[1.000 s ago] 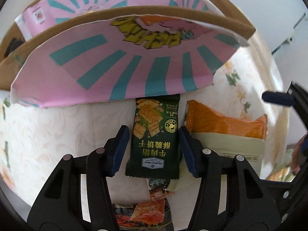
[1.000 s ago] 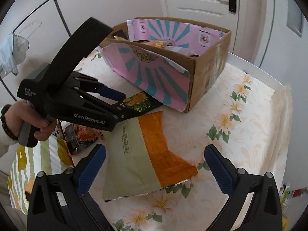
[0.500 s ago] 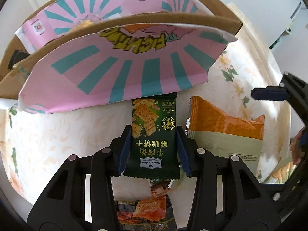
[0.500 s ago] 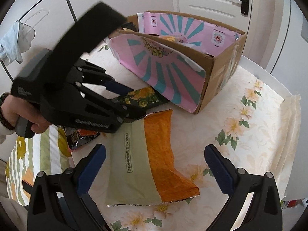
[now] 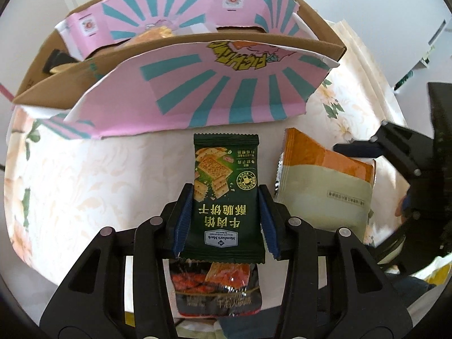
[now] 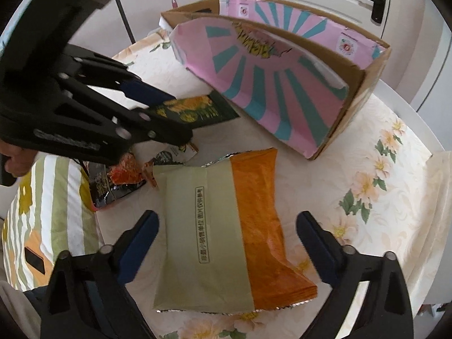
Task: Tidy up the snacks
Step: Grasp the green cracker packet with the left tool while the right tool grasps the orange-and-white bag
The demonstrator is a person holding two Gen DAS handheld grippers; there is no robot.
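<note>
Floral tablecloth (image 6: 381, 197), pink-lined cardboard box (image 5: 197, 90) at the far side. The dark green cracker packet (image 5: 223, 195) is clamped between the fingers of the left gripper (image 5: 224, 197), just in front of the box flap. The right gripper (image 6: 226, 234) is spread wide, straddling the orange-and-green bag (image 6: 226, 226) lying flat, untouched.

Tabletop (image 6: 401, 152): covered with a cream cloth printed with flowers and green leaves.
Cardboard box (image 5: 325, 45): stands open at the far side; pink-and-teal flap hangs down its front onto the cloth.
Orange and pale-green bag (image 6: 226, 226): lies flat near the box.
Dark green cracker packet (image 5: 224, 186): just left of that bag, its far end close to the flap.
Red-and-black packet (image 5: 217, 291): at the near edge.
</note>
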